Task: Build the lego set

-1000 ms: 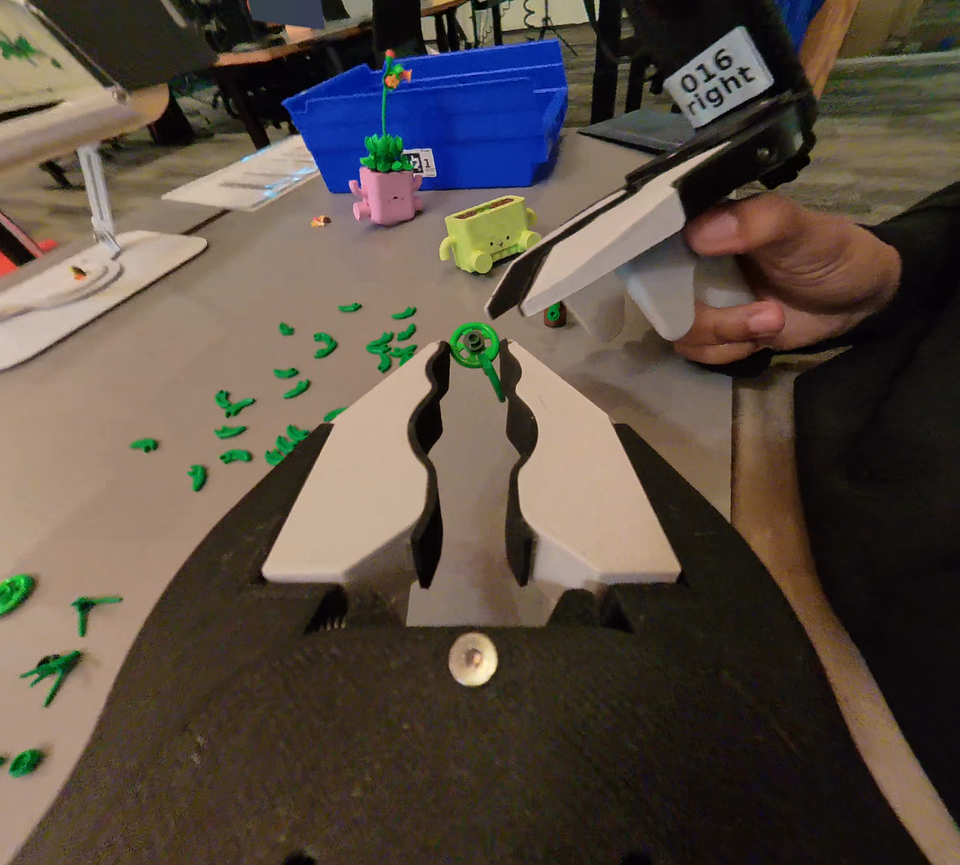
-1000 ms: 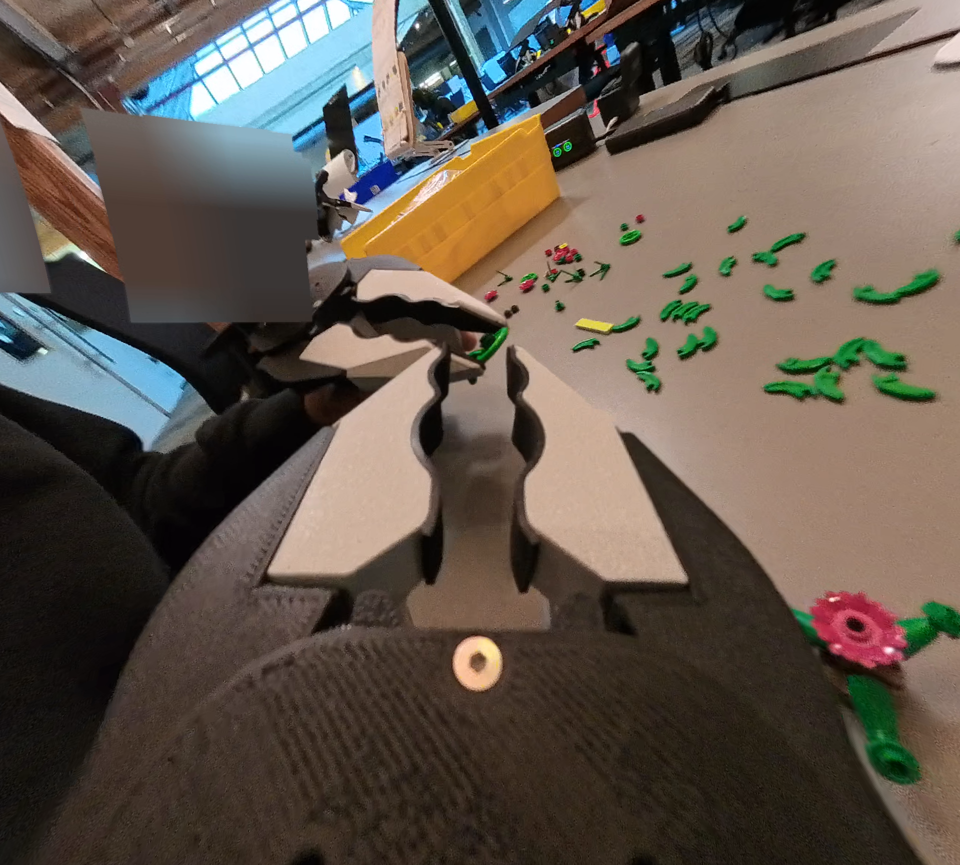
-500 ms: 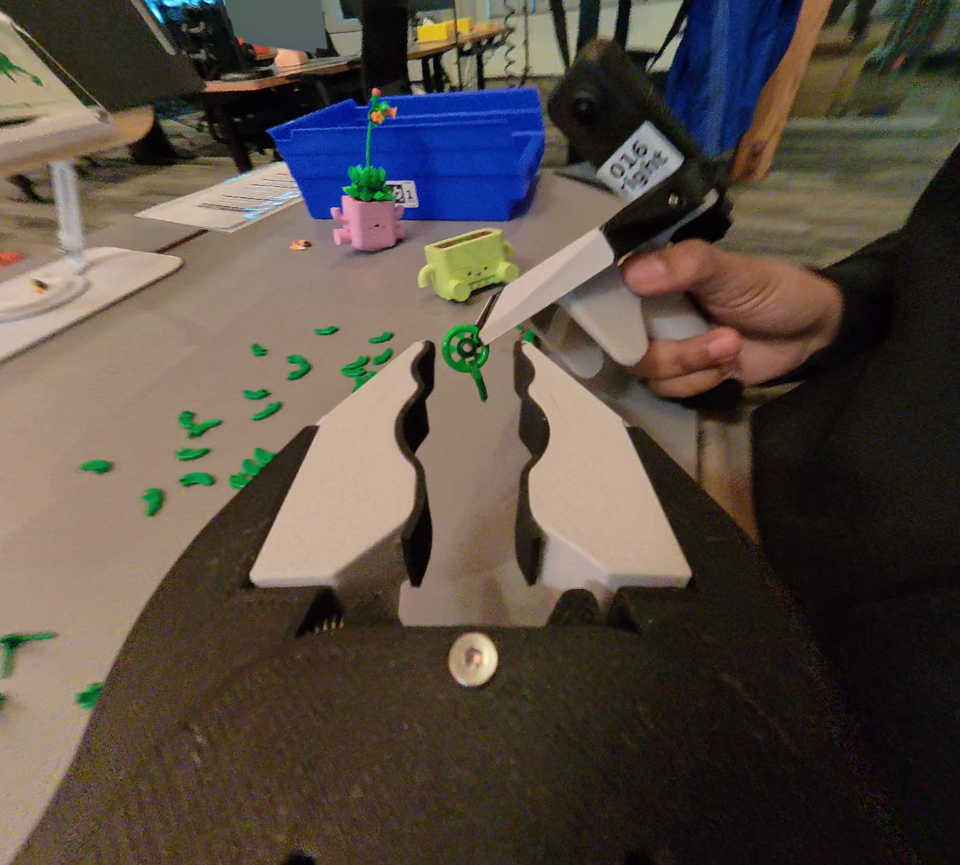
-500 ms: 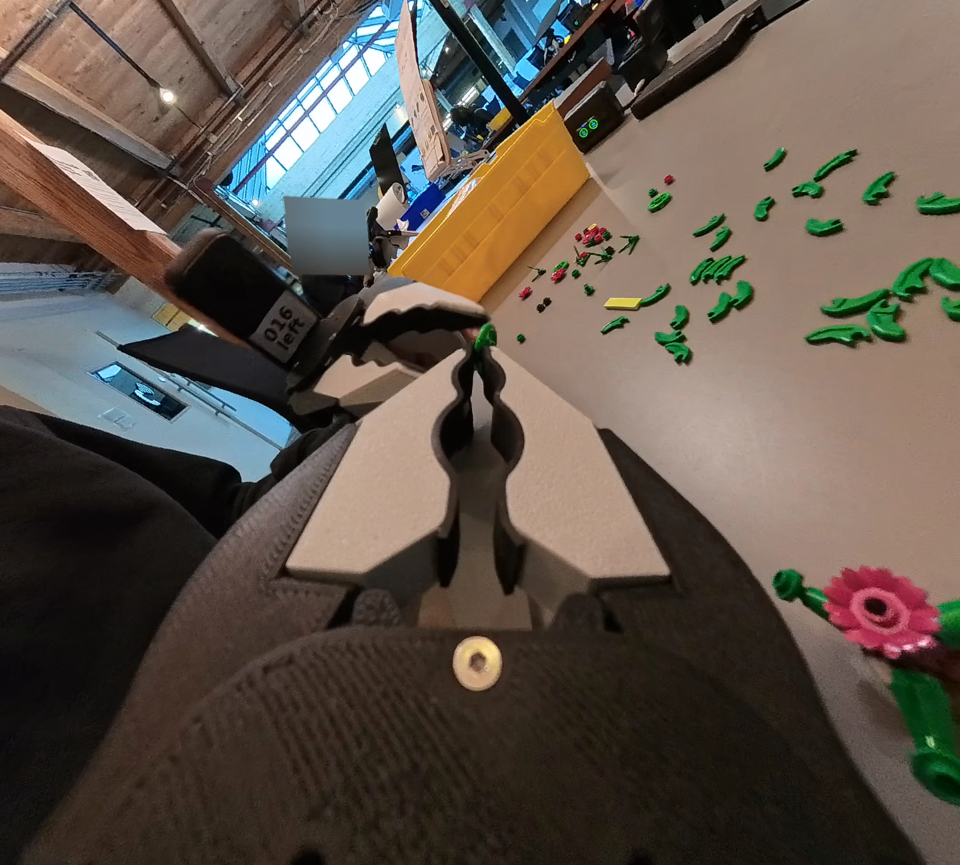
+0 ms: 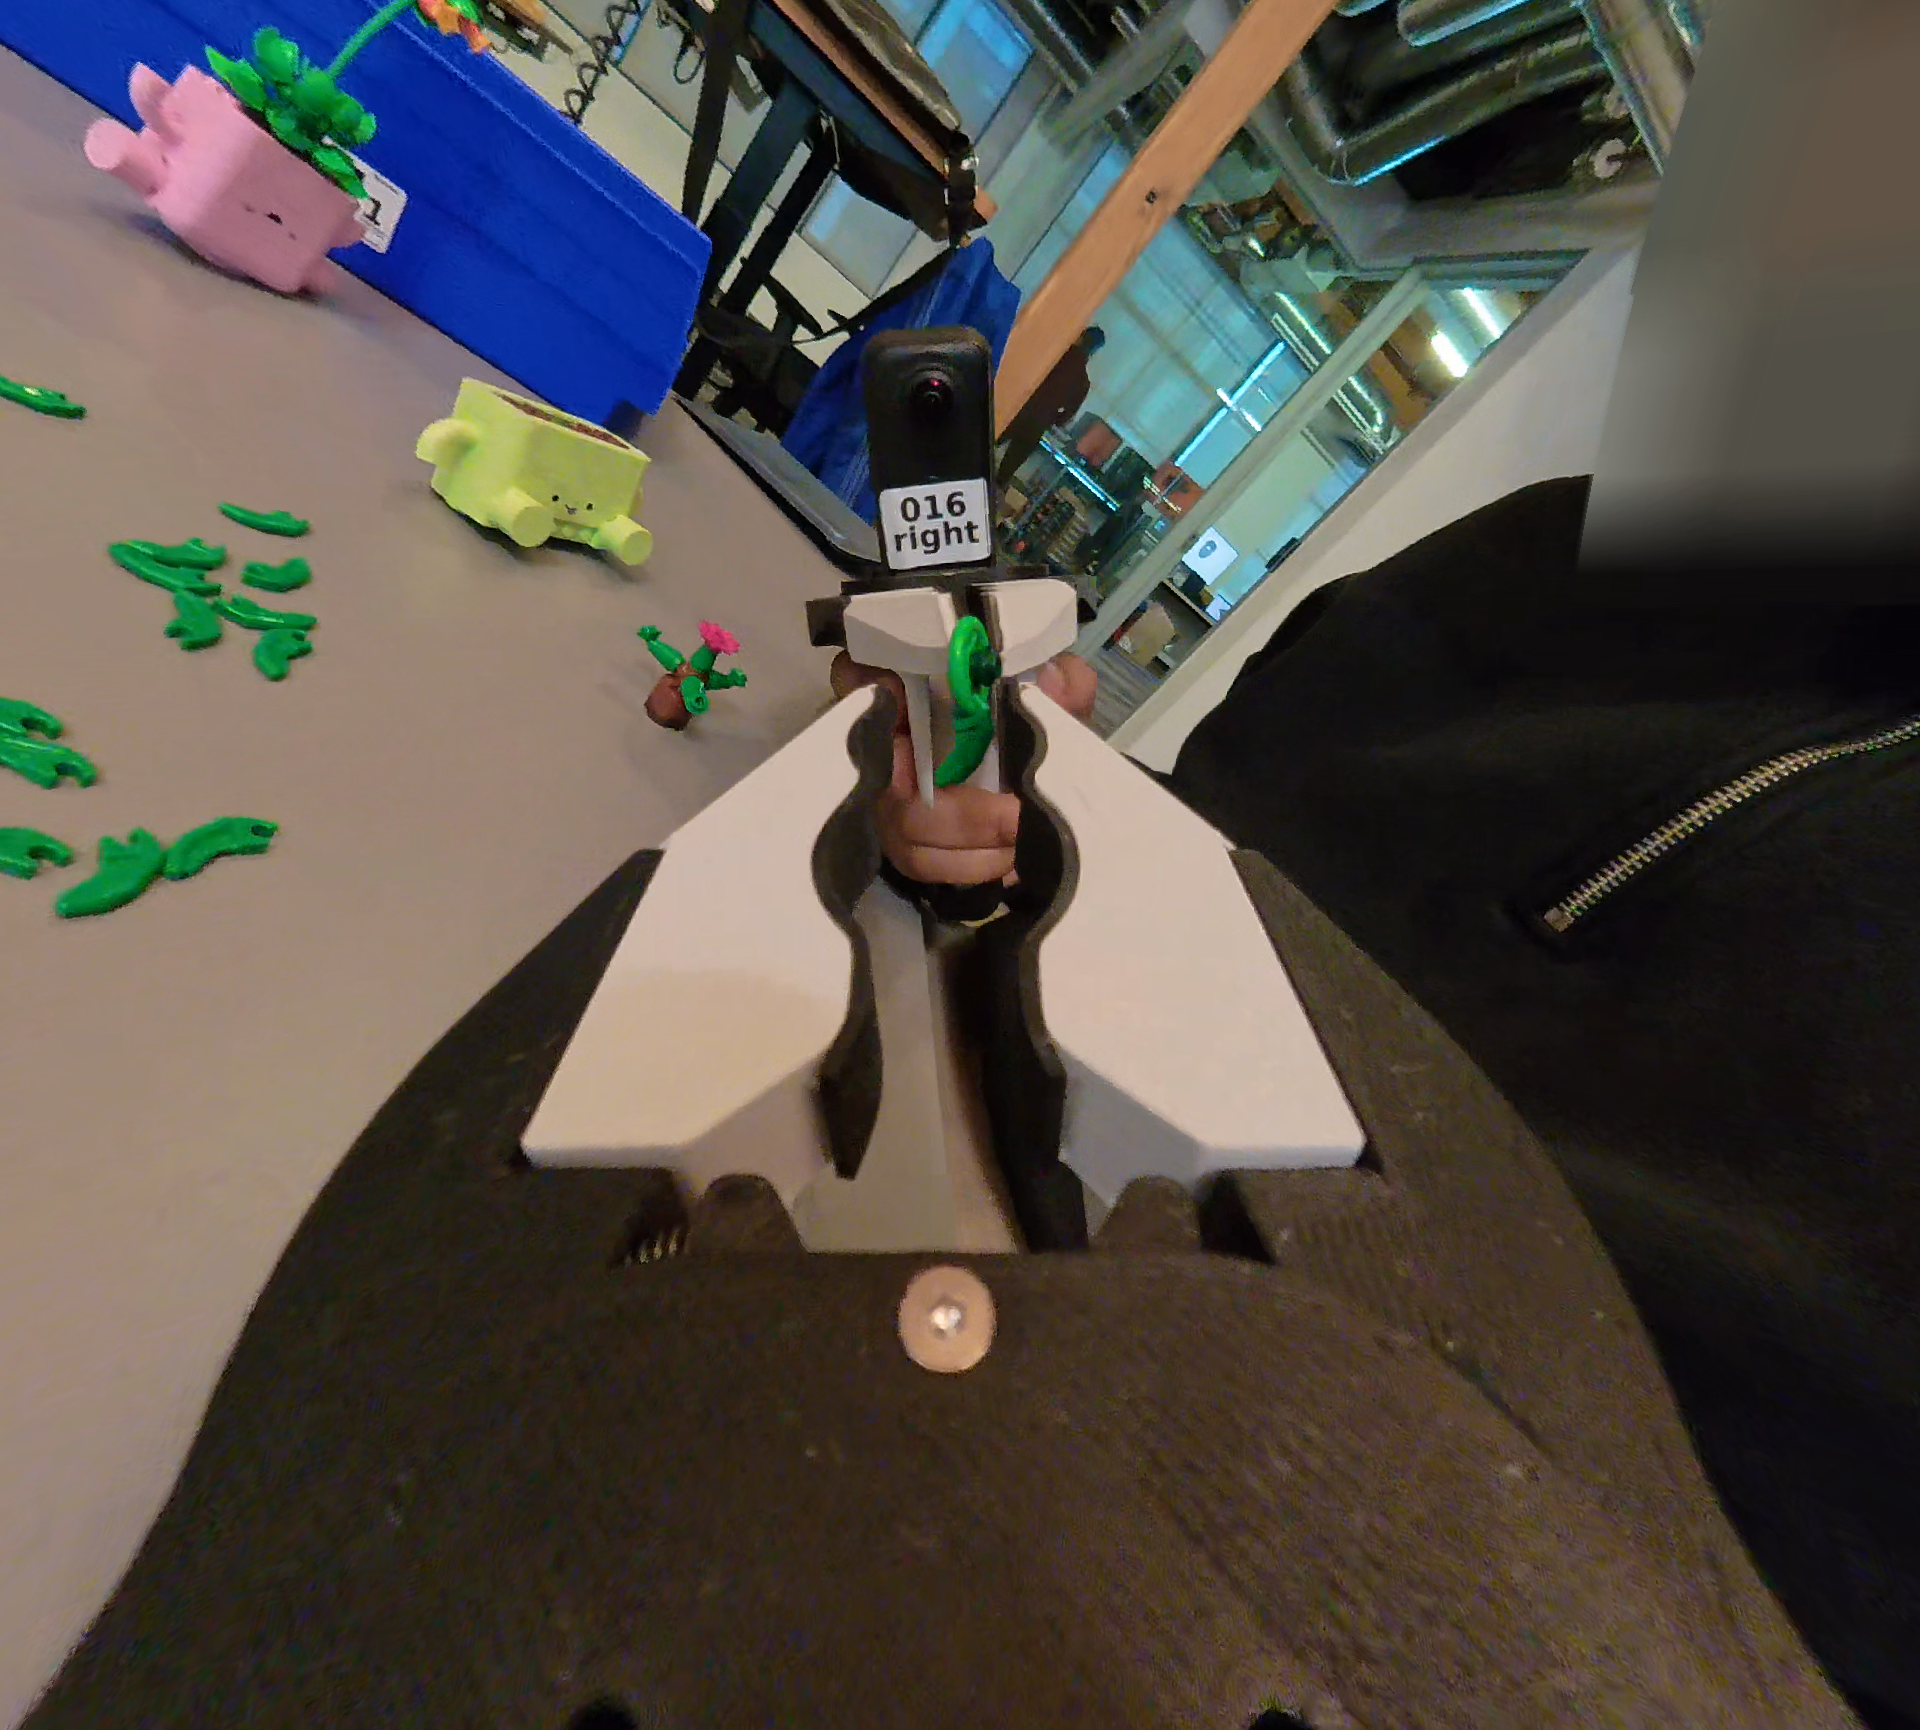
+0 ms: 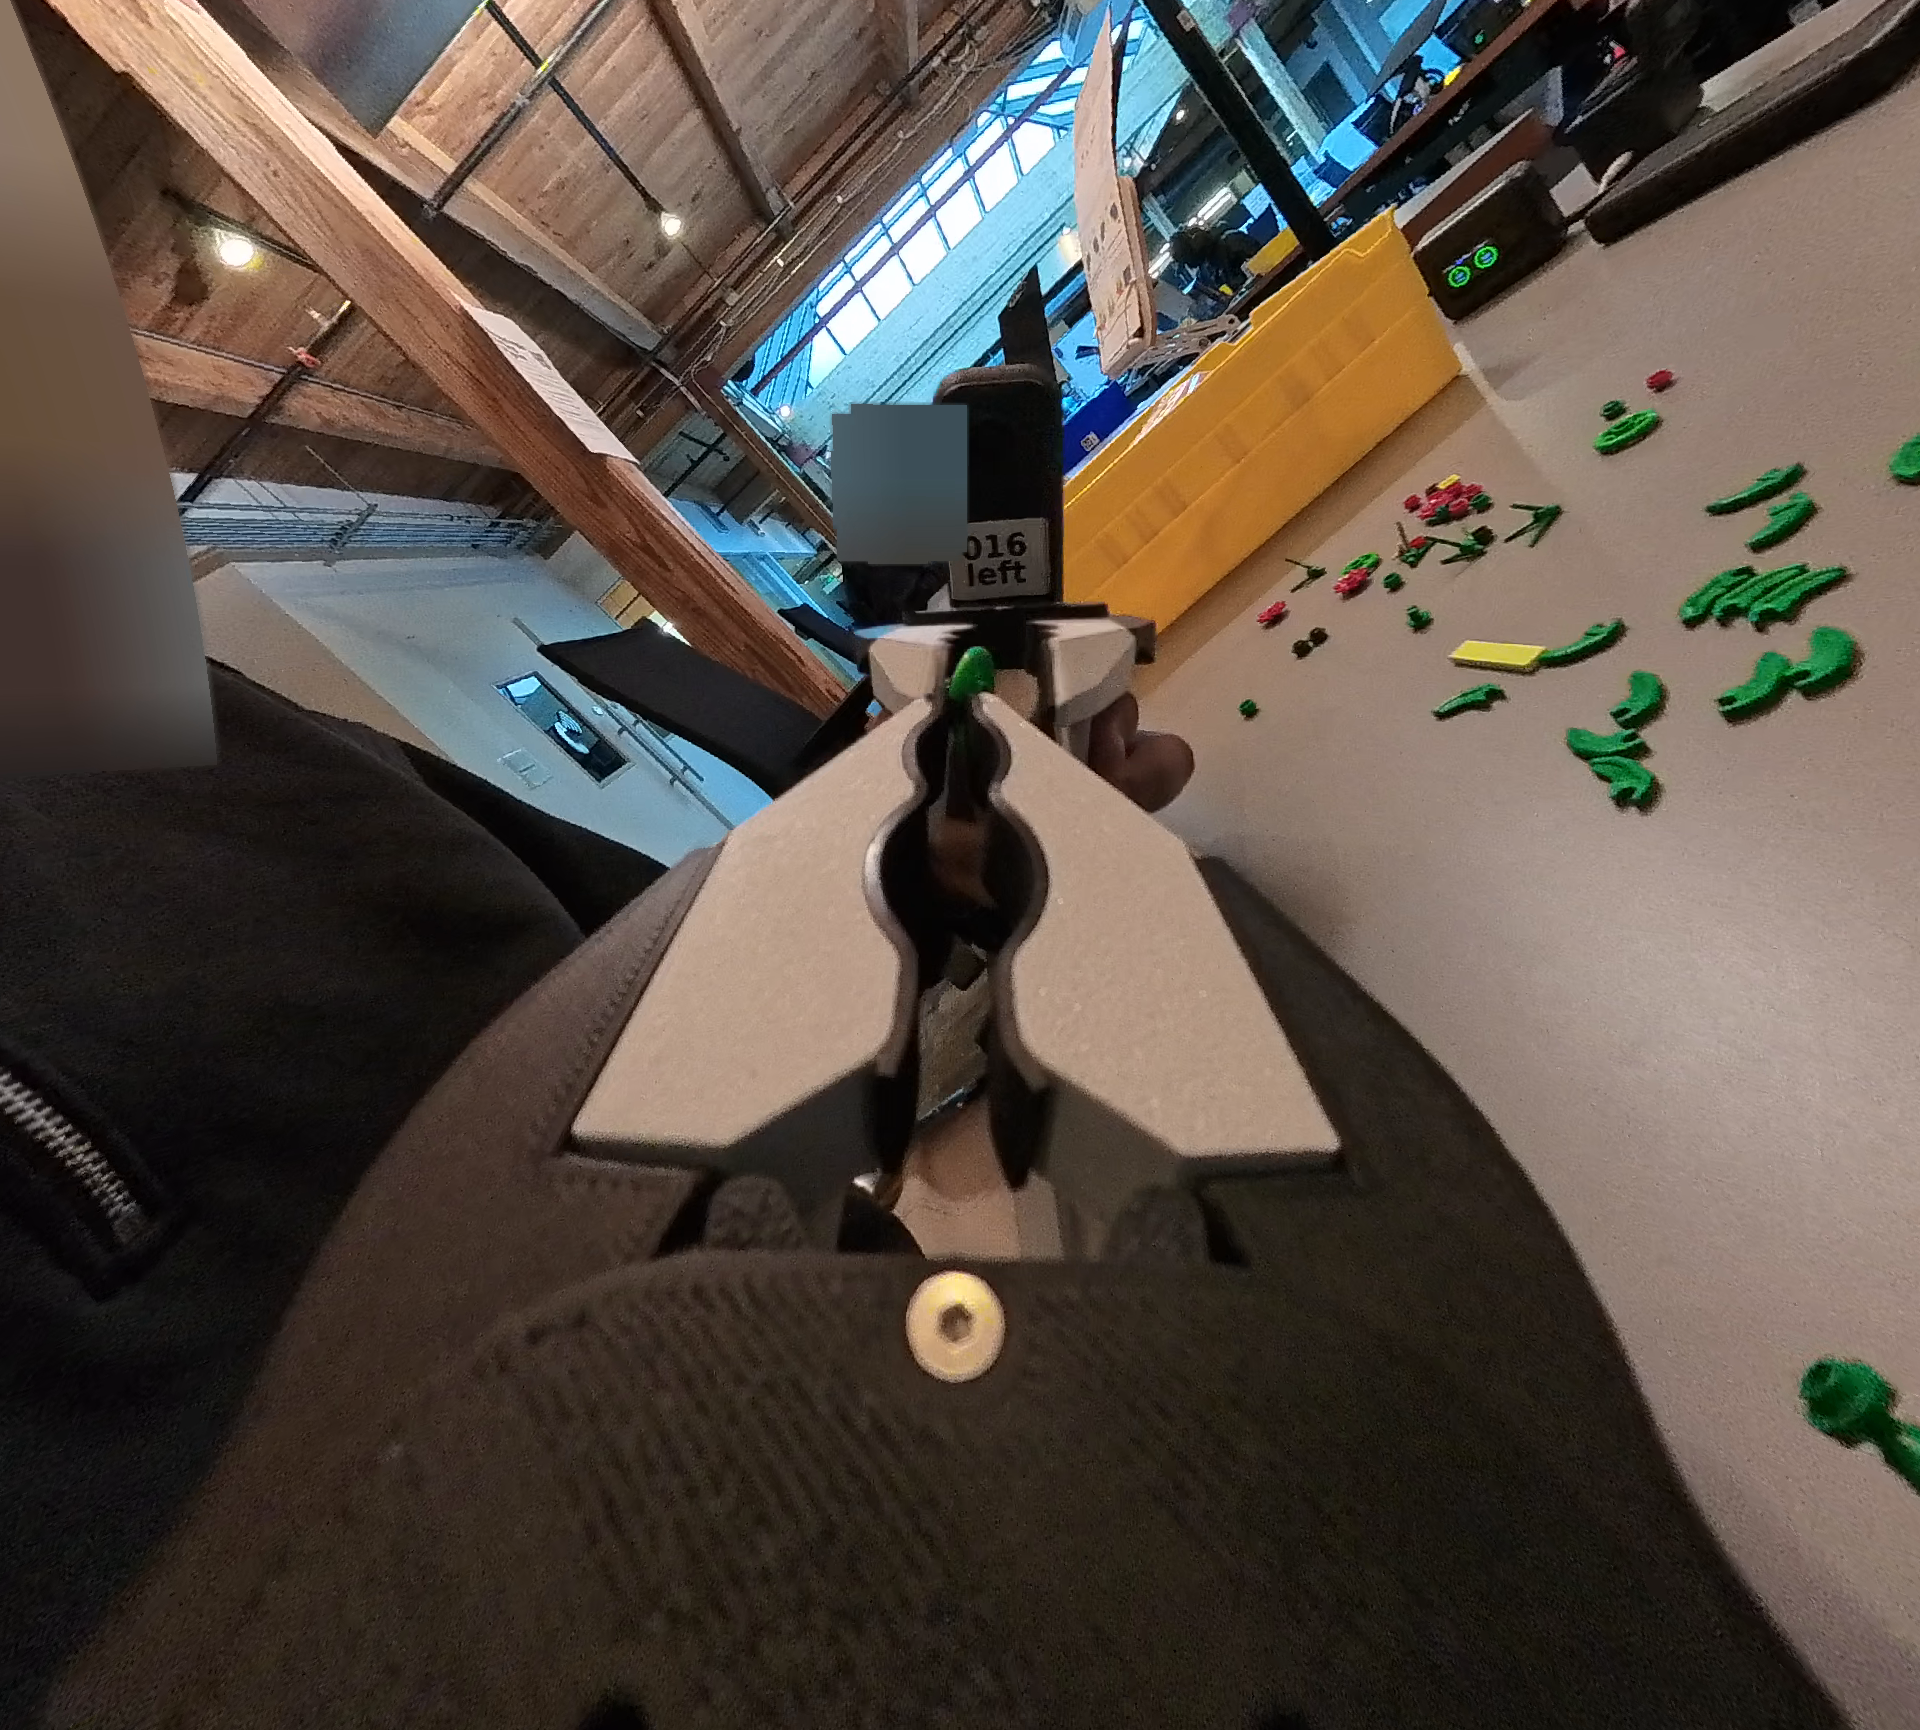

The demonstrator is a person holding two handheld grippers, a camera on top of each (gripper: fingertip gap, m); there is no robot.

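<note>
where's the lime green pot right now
In the left wrist view, the lime green pot stands on the grey table, left of centre, before the blue bin.

- The green stem piece [image 5: 964,712], a ring with a curved leaf-like tail, we found held off the table.
- Loose green leaf pieces [image 6: 1766,595] lay scattered on the grey tabletop.
- A pink flower on a green stem [image 5: 698,670] lay on its side.
- The pink pot [image 5: 234,189] carried foliage and a tall stalk; the lime pot [image 5: 535,475] stood nearby.
</note>
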